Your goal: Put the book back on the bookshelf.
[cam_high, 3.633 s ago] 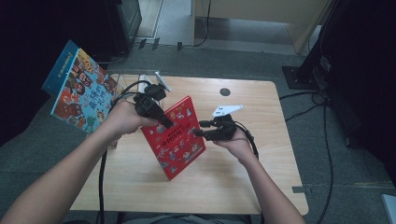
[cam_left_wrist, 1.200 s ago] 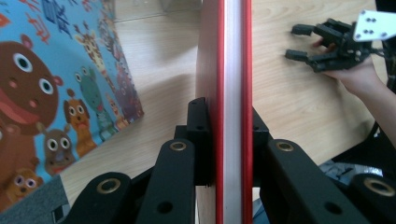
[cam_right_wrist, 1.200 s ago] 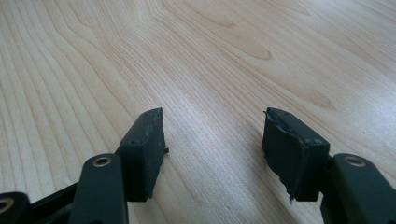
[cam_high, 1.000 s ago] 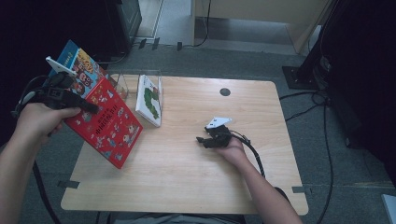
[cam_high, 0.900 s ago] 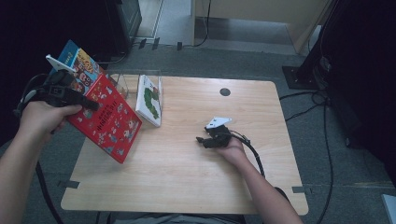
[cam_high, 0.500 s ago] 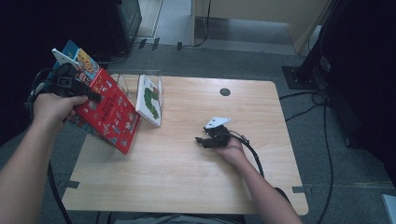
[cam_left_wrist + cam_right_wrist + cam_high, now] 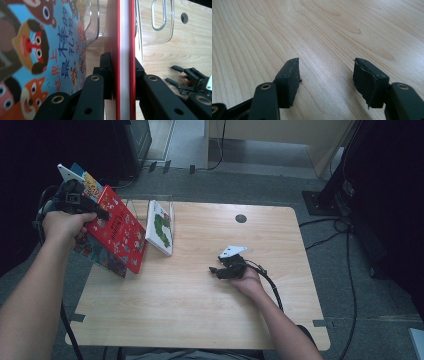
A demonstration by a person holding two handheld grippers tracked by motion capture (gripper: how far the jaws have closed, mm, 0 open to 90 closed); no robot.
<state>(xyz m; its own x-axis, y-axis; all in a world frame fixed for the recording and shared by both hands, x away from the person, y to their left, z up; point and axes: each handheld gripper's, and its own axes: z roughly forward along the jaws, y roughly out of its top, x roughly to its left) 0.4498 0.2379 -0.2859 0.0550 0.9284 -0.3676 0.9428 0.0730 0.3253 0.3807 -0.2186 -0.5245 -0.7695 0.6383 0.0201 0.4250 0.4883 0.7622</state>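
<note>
Left tongs (image 7: 102,213) found clamped on the red book (image 7: 117,232), one jaw pressed flat against each cover. Book gripped near its upper edge and held tilted, out past the left edge of the tabletop (image 7: 200,320), lower corner hanging just over that edge. In the left gripper view, red book (image 7: 123,50) seen edge-on, white page block between two red covers, pinched squarely between the left tongs (image 7: 122,75).

Blue animal picture book (image 7: 37,50) noted just left of the red book, farther from the tabletop, partly hidden behind the red book in the high view (image 7: 82,177). Contact between the two could not be told.

Clear plastic book stand (image 7: 150,205) observed at the tabletop's far left corner, just right of the red book. White book with a green caterpillar cover (image 7: 161,226) leaned upright in that stand. Stand's clear wall with its oval cut-out (image 7: 160,17) also recorded beyond the red book.

Right tongs (image 7: 216,270) found resting low on the tabletop, right of centre, well apart from the red book. Jaws spread wide, nothing between them but bare wood (image 7: 327,75).
</note>
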